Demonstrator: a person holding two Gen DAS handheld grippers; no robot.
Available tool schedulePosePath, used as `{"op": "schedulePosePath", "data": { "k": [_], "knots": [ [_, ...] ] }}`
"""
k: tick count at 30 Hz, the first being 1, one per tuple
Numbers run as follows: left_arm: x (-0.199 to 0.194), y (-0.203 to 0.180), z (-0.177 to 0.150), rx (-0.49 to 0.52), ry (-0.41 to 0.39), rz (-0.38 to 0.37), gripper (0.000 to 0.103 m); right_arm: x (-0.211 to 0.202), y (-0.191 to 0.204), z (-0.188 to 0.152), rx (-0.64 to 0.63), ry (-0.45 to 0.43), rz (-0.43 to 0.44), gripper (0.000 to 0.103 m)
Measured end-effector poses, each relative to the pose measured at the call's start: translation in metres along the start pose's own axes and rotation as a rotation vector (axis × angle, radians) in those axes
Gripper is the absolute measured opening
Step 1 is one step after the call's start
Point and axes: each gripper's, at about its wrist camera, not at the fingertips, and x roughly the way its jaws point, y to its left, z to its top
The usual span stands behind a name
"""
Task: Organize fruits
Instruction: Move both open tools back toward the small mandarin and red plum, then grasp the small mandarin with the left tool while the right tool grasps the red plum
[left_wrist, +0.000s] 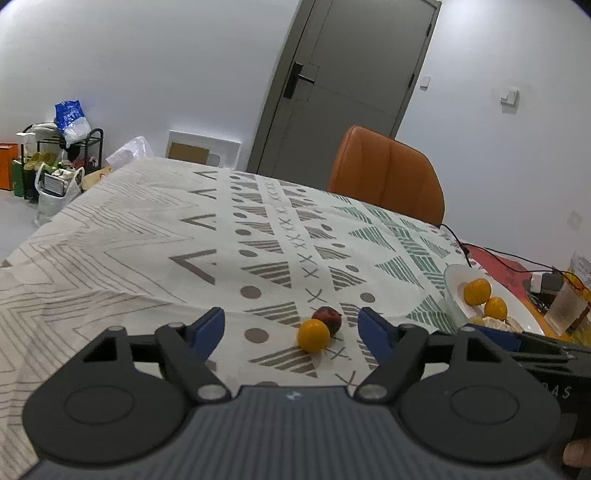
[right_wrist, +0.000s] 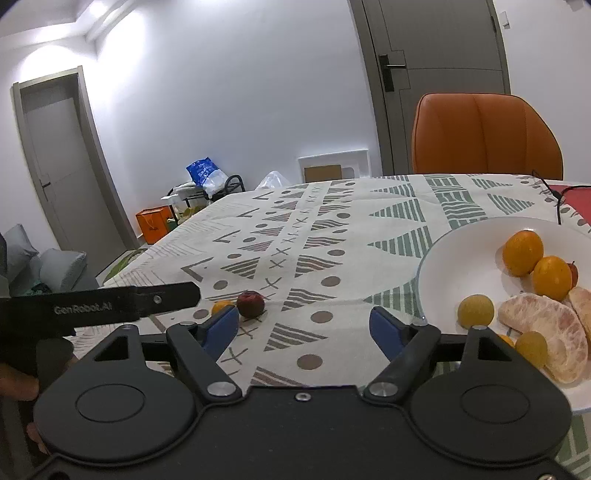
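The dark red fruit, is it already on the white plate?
No, the dark red fruit lies on the tablecloth against a small orange fruit, well apart from the white plate.

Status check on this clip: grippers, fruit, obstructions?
Left gripper open, empty; right gripper open, empty. Small orange citrus fruit touching dark red wrinkled fruit on patterned tablecloth, outside white plate. Path clear.

The counter (left_wrist: 147, 229) is covered by a white cloth printed with grey chevrons, dots, crosses and green striped triangles. A yellow-orange fruit (left_wrist: 313, 335) and a dark red fruit (left_wrist: 327, 319) are seen on it. The plate (right_wrist: 454, 258) is white, the chair (right_wrist: 487, 136) orange.
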Motion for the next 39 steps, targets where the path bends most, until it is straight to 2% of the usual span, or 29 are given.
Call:
{"op": "schedulePosePath", "data": {
  "k": [7,10,13,18,28,39],
  "knots": [
    [0.018,-0.009,-0.002,0.033,0.045,0.015,0.069,0.003,-0.005,0.002,0.003,0.006,-0.009,0.077],
    [0.024,-0.012,-0.002,0.055,0.058,0.013,0.064,0.004,-0.007,0.003,0.007,0.006,-0.012,0.077],
    [0.030,-0.014,-0.003,0.066,0.075,0.012,0.053,0.005,-0.008,0.005,0.008,0.006,-0.014,0.077],
    [0.037,-0.013,-0.004,0.066,0.092,0.010,0.021,0.007,-0.008,0.005,0.005,0.013,-0.016,0.077],
    [0.026,0.001,0.001,0.053,0.075,0.031,0.021,0.022,0.004,0.007,-0.017,0.036,0.009,0.077],
    [0.007,0.029,0.008,0.009,0.036,0.090,0.021,0.050,0.026,0.012,-0.051,0.084,0.048,0.067]
  ]
}}
